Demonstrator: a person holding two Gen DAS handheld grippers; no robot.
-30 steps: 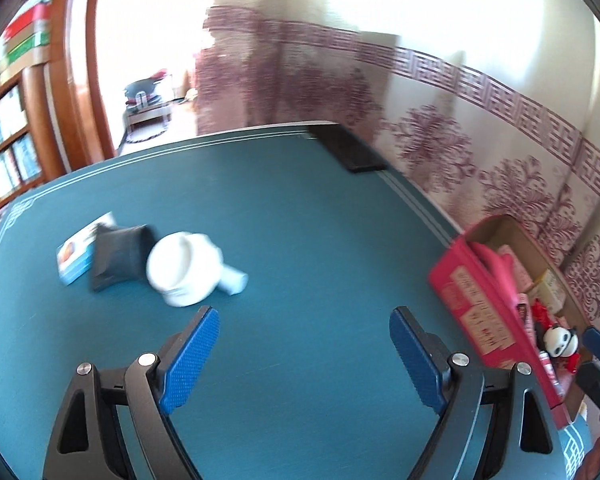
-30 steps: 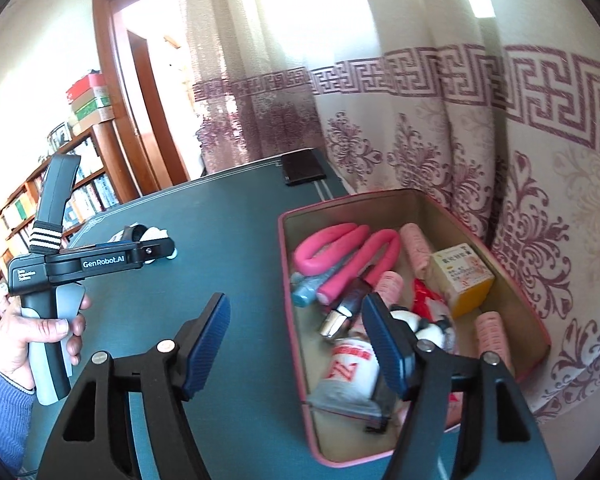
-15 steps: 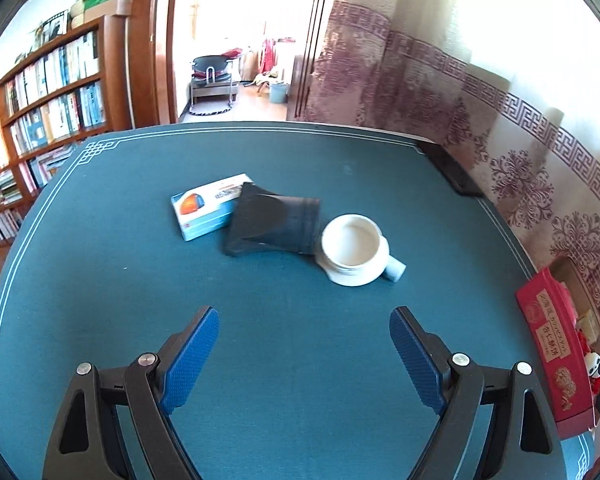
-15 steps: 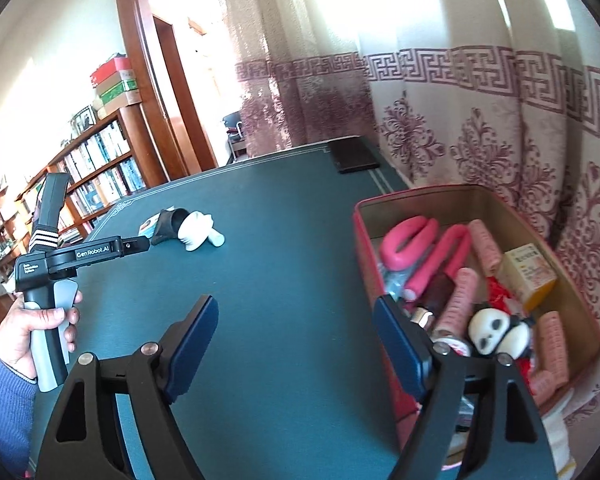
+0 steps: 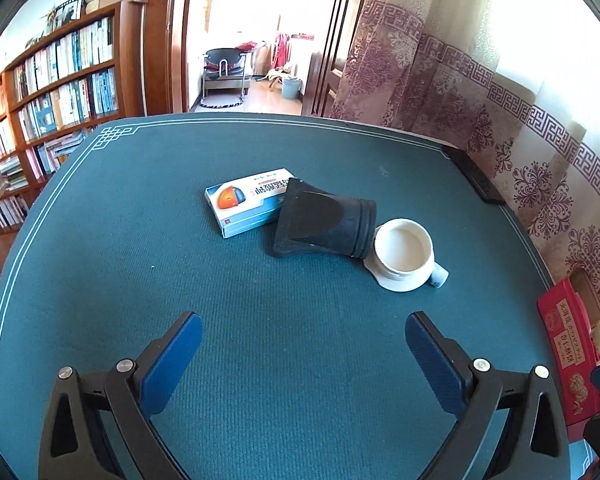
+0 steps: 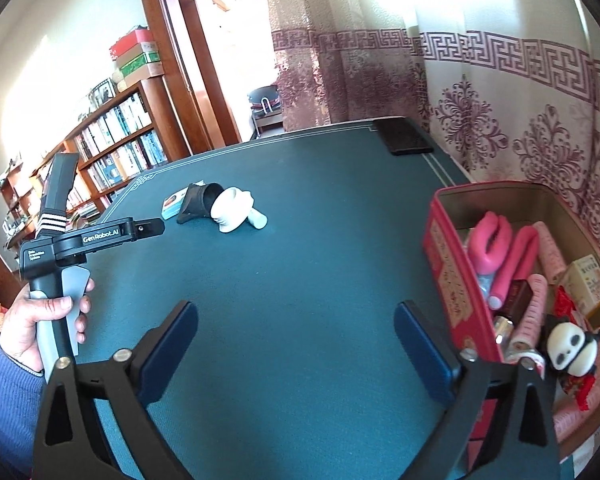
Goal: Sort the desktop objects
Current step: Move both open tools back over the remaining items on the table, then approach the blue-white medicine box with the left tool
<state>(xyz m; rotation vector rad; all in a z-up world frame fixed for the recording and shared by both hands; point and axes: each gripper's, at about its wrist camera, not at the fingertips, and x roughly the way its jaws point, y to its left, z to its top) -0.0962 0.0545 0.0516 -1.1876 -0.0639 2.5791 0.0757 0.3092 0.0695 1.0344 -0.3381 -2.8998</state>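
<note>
A blue-and-white medicine box [image 5: 249,203], a black funnel-shaped nozzle [image 5: 323,220] and a white cup-shaped piece [image 5: 404,253] lie together mid-table, the nozzle leaning on the box. My left gripper [image 5: 303,340] hovers in front of them, its jaws opening wide with nothing between them. In the right wrist view the same cluster [image 6: 216,205] sits far off. My right gripper [image 6: 296,330] is over bare mat beside the red box [image 6: 450,264], jaws opening, nothing between them. That box holds pink curlers, a panda figure [image 6: 568,346] and a small yellow carton.
The table has a green mat [image 5: 180,280]. A black phone [image 6: 405,136] lies at its far right edge by the patterned curtain. A hand in a blue sleeve [image 6: 40,316] holds the left gripper's handle. Bookshelves and a doorway stand beyond the table.
The left gripper swung left, bringing the box, nozzle and white piece to the middle of its view. The right gripper drew left, off the red box, and its jaws widened.
</note>
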